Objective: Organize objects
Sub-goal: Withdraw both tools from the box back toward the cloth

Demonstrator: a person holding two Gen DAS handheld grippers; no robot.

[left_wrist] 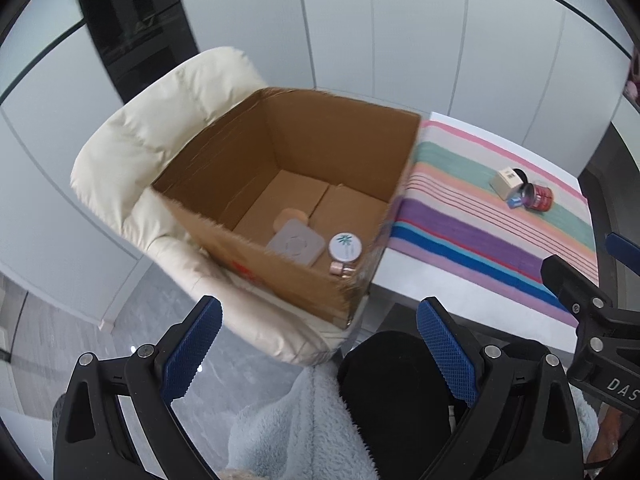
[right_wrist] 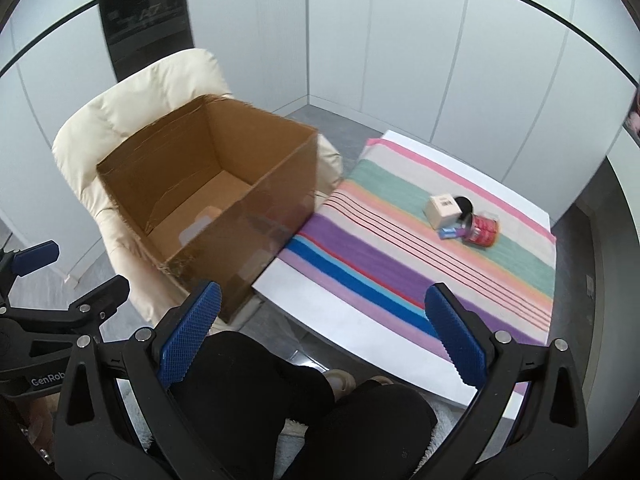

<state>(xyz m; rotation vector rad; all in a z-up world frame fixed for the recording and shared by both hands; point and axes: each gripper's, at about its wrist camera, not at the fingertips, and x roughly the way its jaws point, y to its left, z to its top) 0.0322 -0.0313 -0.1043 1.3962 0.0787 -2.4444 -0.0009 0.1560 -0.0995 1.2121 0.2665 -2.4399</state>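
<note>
We hold both grippers low over our lap, and both sets of jaws stand spread wide with nothing between them. The left gripper [left_wrist: 318, 344] faces the open cardboard box [left_wrist: 256, 184] on the cream armchair [left_wrist: 132, 152]; just beyond its jaws, in the near corner of the box, lie a grey square case [left_wrist: 295, 246], a round white-lidded jar [left_wrist: 345, 247], a small pinkish cap [left_wrist: 340, 269] and a peach disc [left_wrist: 292, 216] partly hidden under the case.

The right gripper [right_wrist: 320, 334] looks across the striped cloth [right_wrist: 400, 248] on the white table [right_wrist: 360, 344]. What is left to sort sits well ahead of its jaws and a little to the right: a small cream carton [right_wrist: 442, 210], a red tin [right_wrist: 485, 231] lying on its side, a blue packet [right_wrist: 449, 233] and a black round lid [right_wrist: 464, 203], all bunched and touching.

We judge the step in hand to be the reach for that cluster. To do it well, we take an outer piece first, probably the carton, closing across its flat sides. The tin could roll if nudged, so we approach from above and keep the jaws clear of it. The left gripper should stay out of the path to the box.
</note>
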